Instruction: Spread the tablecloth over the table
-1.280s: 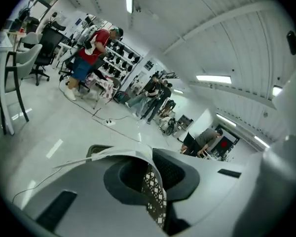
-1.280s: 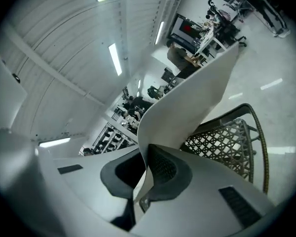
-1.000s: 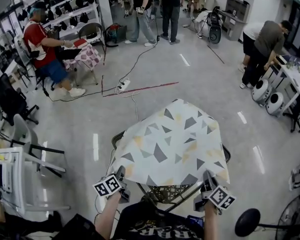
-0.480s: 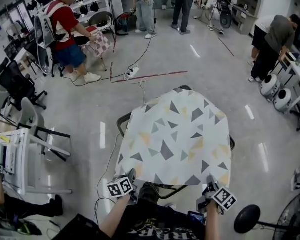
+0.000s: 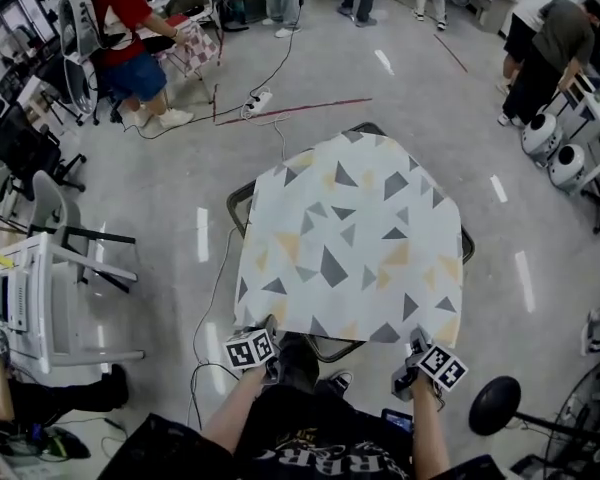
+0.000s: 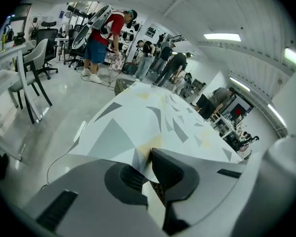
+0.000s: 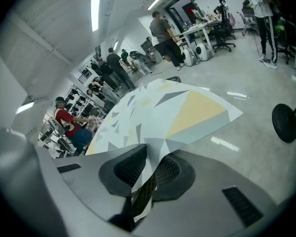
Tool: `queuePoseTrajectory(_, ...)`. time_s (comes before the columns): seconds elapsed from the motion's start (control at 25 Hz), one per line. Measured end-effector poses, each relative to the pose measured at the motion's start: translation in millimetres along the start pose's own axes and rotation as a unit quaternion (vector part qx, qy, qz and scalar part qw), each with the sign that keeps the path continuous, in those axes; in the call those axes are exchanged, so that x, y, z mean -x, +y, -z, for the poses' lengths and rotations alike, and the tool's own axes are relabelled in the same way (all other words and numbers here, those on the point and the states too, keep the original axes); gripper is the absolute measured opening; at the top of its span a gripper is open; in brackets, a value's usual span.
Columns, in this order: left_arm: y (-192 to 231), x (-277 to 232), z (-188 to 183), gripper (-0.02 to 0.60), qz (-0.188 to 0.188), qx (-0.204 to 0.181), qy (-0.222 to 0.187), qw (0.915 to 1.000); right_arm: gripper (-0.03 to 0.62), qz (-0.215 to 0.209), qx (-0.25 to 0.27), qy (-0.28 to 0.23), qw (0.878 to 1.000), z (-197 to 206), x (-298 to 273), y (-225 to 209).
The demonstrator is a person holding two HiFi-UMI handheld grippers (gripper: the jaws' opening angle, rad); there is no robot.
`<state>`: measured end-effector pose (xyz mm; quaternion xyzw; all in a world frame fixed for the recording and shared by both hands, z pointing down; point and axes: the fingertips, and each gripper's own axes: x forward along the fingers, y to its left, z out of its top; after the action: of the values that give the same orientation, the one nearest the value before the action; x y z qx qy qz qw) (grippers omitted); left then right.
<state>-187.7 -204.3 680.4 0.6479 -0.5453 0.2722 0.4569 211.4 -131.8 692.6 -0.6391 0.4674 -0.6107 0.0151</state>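
Observation:
The tablecloth point(image 5: 350, 248), white with grey and yellow triangles, lies over most of the table point(image 5: 238, 200), whose dark rim shows at the left and right sides. My left gripper point(image 5: 269, 326) is shut on the near left corner; in the left gripper view both pads of this gripper point(image 6: 147, 164) pinch the cloth point(image 6: 153, 117). My right gripper point(image 5: 415, 342) holds the near right corner. Its jaws have just been opening slightly, with the cloth's edge point(image 7: 163, 112) still caught between the pads of the gripper point(image 7: 150, 169).
White chairs point(image 5: 70, 268) stand to the left, and a cable point(image 5: 215, 298) runs along the floor beside the table. A black round fan base point(image 5: 495, 408) sits at my right. A power strip point(image 5: 258, 98) lies beyond the table. People work at the back and right.
The cloth, billowed and raised a second ago, has settled flatter on the table. Both grippers have come down with its near corners to the table's near edge.

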Motion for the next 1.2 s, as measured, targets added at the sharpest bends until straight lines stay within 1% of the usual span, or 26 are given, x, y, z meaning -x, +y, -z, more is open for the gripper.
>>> queuePoseTrajectory(0.12, 8.8, -12.4, -0.5, 0.032, -0.008, -0.021, 0.009, 0.9997, 0.057, 0.017, -0.026, 0.003, 1.000, 0.4, -16.2, -12.4)
queuePoseTrajectory(0.24, 15.1, -17.8, 5.8, 0.047, -0.008, -0.040, 0.023, 0.9989, 0.077, 0.034, -0.033, 0.006, 0.999, 7.0, -23.3, -27.4)
queuePoseTrajectory(0.28, 16.6, -19.7, 9.7, 0.075, -0.010, -0.047, 0.036, 0.9982, 0.088, 0.038, -0.032, 0.008, 0.999, 8.7, -25.2, -30.9)
queuePoseTrajectory(0.32, 18.3, -21.4, 15.0, 0.149, -0.013, -0.054, 0.052, 0.9971, 0.108, 0.042, -0.030, 0.010, 0.999, 10.6, -26.7, -33.8)
queuePoseTrajectory(0.36, 20.3, -22.3, 20.9, 0.264, -0.016, -0.057, 0.068, 0.9960, 0.141, 0.047, -0.027, 0.013, 0.998, 12.7, -27.5, -36.7)
queuePoseTrajectory(0.4, 22.4, -21.7, 25.8, 0.305, -0.020, -0.055, 0.078, 0.9952, 0.189, 0.053, -0.023, 0.017, 0.998, 15.3, -27.0, -39.7)
queuePoseTrajectory(0.44, 24.3, -19.5, 29.1, 0.307, -0.022, -0.051, 0.083, 0.9950, 0.223, 0.060, -0.019, 0.021, 0.998, 18.2, -24.8, -43.1)
queuePoseTrajectory(0.52, 25.2, -11.4, 31.6, 0.311, -0.021, -0.048, 0.081, 0.9953, 0.249, 0.077, -0.012, 0.024, 0.997, 22.8, -14.8, -51.1)
queuePoseTrajectory(0.56, 23.4, -6.7, 31.3, 0.313, -0.015, -0.054, 0.078, 0.9954, 0.253, 0.085, -0.009, 0.020, 0.996, 23.5, -7.8, -55.0)
queuePoseTrajectory(0.64, 15.7, 2.2, 28.1, 0.313, 0.003, -0.078, 0.071, 0.9945, 0.245, 0.088, -0.006, 0.008, 0.996, 22.5, 6.6, -59.9)
queuePoseTrajectory(0.72, 4.4, 9.6, 21.9, 0.311, 0.025, -0.106, 0.062, 0.9921, 0.238, 0.079, -0.004, -0.001, 0.997, 20.5, 18.6, -58.6)
queuePoseTrajectory(0.8, -10.2, 15.9, 12.9, 0.311, 0.046, -0.132, 0.051, 0.9889, 0.231, 0.068, 0.008, -0.010, 0.998, 15.1, 28.6, -51.6)
queuePoseTrajectory(0.88, -30.1, 20.7, 3.6, 0.311, 0.070, -0.159, 0.039, 0.9840, 0.222, 0.052, 0.029, -0.020, 0.998, 6.7, 36.8, -39.2)
queuePoseTrajectory(0.96, -56.1, 26.2, -4.3, 0.311, 0.102, -0.190, 0.027, 0.9762, 0.221, 0.025, 0.046, -0.030, 0.998, -2.1, 44.6, -20.6)
queuePoseTrajectory(1.08, -101.4, 42.6, -13.2, 0.311, 0.158, -0.228, 0.005, 0.9609, 0.211, -0.032, 0.070, -0.050, 0.996, -16.2, 62.8, 17.4)
queuePoseTrajectory(1.2, -148.4, 68.4, -18.2, 0.311, 0.212, -0.258, -0.019, 0.9425, 0.204, -0.087, 0.111, -0.068, 0.988, -27.3, 87.7, 57.0)
